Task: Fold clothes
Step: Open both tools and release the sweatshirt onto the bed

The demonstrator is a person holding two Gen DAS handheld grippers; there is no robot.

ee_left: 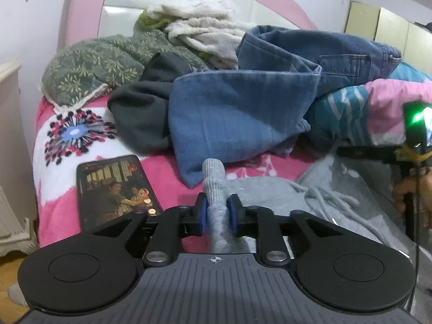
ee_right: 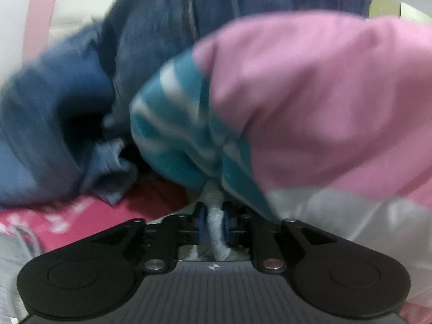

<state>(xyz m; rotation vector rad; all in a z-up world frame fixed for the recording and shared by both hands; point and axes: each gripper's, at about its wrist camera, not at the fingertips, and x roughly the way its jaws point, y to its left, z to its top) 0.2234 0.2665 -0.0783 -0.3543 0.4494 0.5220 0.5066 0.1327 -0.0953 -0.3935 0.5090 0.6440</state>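
Observation:
A light grey knitted garment (ee_left: 270,189) lies spread on the pink bed cover (ee_left: 167,167). My left gripper (ee_left: 219,213) is shut on a bunched fold of it, which stands up between the blue pads (ee_left: 204,213). In the blurred right wrist view my right gripper (ee_right: 213,221) is shut on a pale grey strip of the same fabric (ee_right: 216,229), close under a pink and teal garment (ee_right: 297,94). The right gripper's body (ee_left: 413,124) with a green light shows at the far right of the left wrist view, with a hand (ee_left: 410,191) on its handle.
Piled behind are a blue fleece (ee_left: 229,113), jeans (ee_left: 337,56), a dark grey garment (ee_left: 140,113), white fluffy fabric (ee_left: 205,27) and a green patterned pillow (ee_left: 91,64). A phone (ee_left: 113,189) with a lit screen lies left of my left gripper. The bed's edge and a white cabinet (ee_left: 10,148) are at the left.

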